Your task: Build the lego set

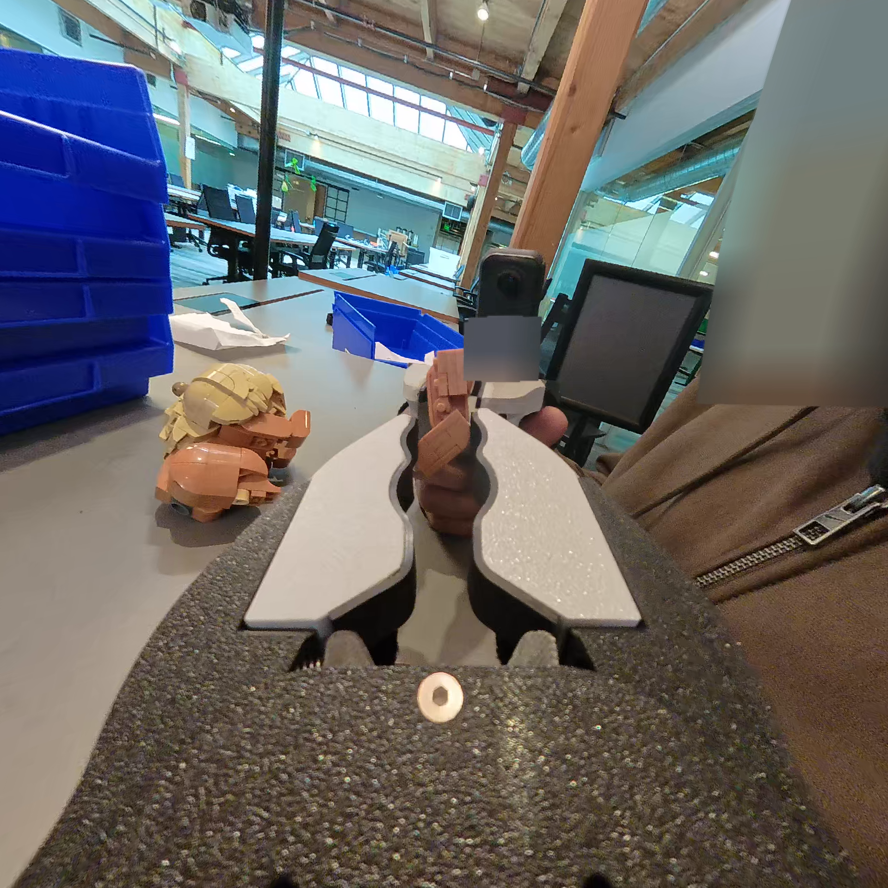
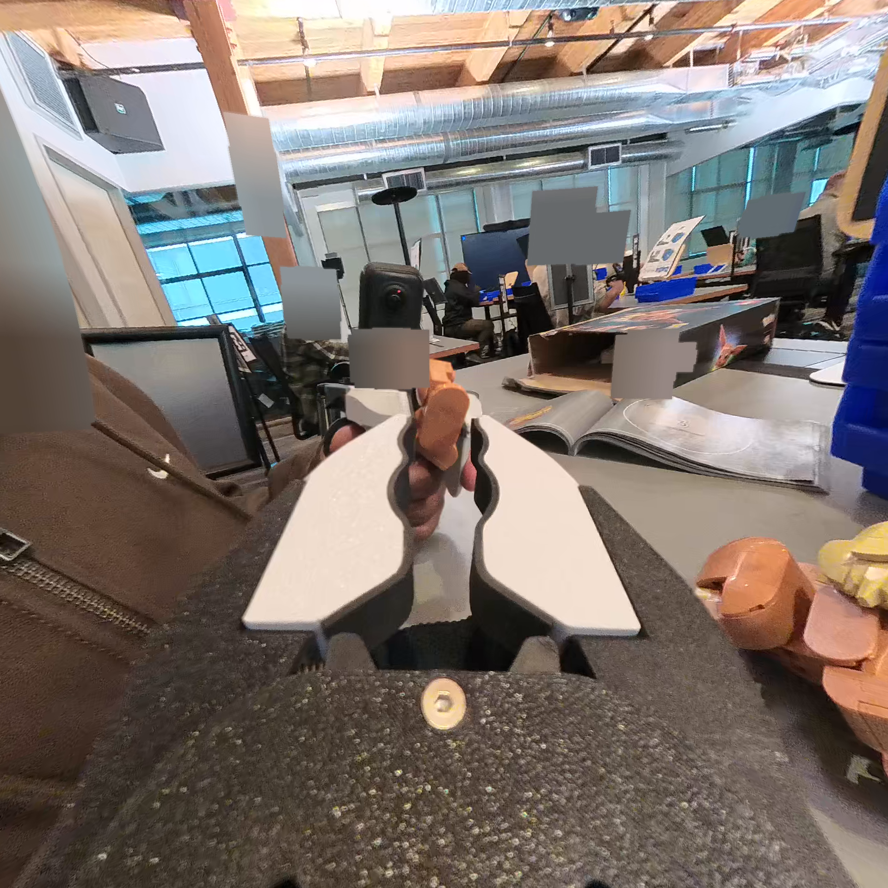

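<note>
A small brown lego sub-assembly [image 1: 439, 427] is held up in the air between my two grippers, which face each other tip to tip. My left gripper [image 1: 444, 423] is shut on it from one side. My right gripper [image 2: 439, 425] is shut on the same brown piece [image 2: 439, 423] from the other side. Each view shows the other gripper's white fingers and camera just behind the piece. A partly built brown and tan lego model [image 1: 226, 447] lies on the grey table [image 1: 96, 552] to the left, also in the right wrist view [image 2: 793, 620].
Stacked blue bins [image 1: 81, 230] stand at the far left, with a low blue bin [image 1: 384, 331] and crumpled white paper [image 1: 221, 329] behind. An open instruction booklet [image 2: 672, 437] and the set's box [image 2: 721, 331] lie on the table. A person's brown jacket [image 1: 769, 552] is close by. Both grippers' tips are close together, under 4 cm apart.
</note>
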